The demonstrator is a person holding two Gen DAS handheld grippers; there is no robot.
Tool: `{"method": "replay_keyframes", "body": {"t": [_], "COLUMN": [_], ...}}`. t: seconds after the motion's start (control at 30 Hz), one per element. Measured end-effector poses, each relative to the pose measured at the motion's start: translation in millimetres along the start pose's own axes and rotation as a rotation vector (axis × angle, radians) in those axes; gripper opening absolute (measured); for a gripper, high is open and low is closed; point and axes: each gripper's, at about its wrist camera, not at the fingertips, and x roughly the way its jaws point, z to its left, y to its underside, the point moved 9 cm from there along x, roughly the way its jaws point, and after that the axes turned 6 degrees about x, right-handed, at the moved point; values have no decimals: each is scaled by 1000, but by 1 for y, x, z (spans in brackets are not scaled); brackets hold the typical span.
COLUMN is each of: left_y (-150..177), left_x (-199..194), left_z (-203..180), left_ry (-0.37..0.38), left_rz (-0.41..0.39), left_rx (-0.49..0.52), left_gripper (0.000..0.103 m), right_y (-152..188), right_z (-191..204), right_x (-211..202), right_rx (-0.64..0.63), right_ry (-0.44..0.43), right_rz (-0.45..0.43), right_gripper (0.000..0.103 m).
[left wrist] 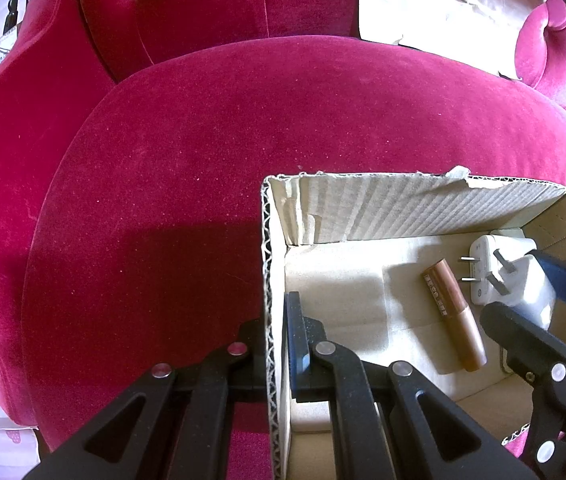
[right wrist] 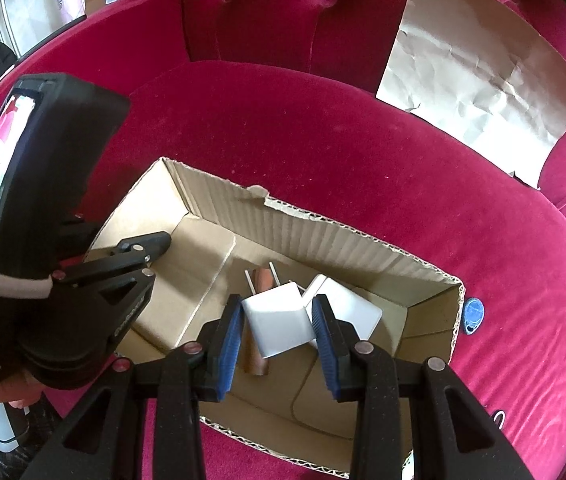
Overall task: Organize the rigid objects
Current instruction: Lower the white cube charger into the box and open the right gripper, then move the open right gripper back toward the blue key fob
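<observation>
From the left wrist camera, a magenta velvet sofa seat (left wrist: 243,128) filled most of the picture. An open cardboard box (left wrist: 403,208) sat on the seat cushion near its front edge. The left gripper (left wrist: 273,344) straddled the box's left wall, one finger outside and one inside, jaws clamped on that corrugated wall. On the box floor, toward the right wall, lay a brown lipstick tube (left wrist: 454,314), and just beside it two white plug adapters: a flat one with two round pins (left wrist: 481,268) and a larger one with flat prongs (left wrist: 531,284). The right gripper (left wrist: 539,300) reached in from the right edge, one blue-padded finger above the larger adapter and one black finger below it. A crumpled sheet of paper (left wrist: 443,0) leaned against the sofa back at the top right.

From the right wrist camera, the right gripper (right wrist: 277,330) hung over the middle of the box (right wrist: 323,240), its blue pads on either side of the white adapter (right wrist: 279,324). The jaws stood apart; whether the pads touched the adapter could not be told. The second white adapter (right wrist: 347,308) lay just behind it, and the lipstick tube (right wrist: 262,280) showed partly underneath. The left gripper (right wrist: 155,244) gripped the box's left wall. A small blue key fob (right wrist: 473,316) lay on the cushion just outside the box's right wall.
</observation>
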Motion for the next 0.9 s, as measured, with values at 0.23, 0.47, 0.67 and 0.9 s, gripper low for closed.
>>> {"method": "replay_keyframes", "body": {"t": [0.23, 0.47, 0.67, 0.9], "left_y": [4, 3, 3, 4], "left_x": [-2, -5, -6, -6], "left_z": [-7, -4, -7, -6], "left_ry": [0, -5, -5, -4], "left_rz": [1, 0, -1, -1], "left_rx": [-1, 2, 2, 3], "left_gripper": [5, 5, 5, 5], "right_y": [-8, -12, -13, -19], "right_z": [-13, -30, -25, -26], "right_x": [-10, -11, -14, -29], "right_rx": [-2, 24, 16, 9], "right_ry": [71, 93, 76, 65], "right_rz": [-48, -57, -69, -98], "right_gripper": [77, 103, 103, 103]}}
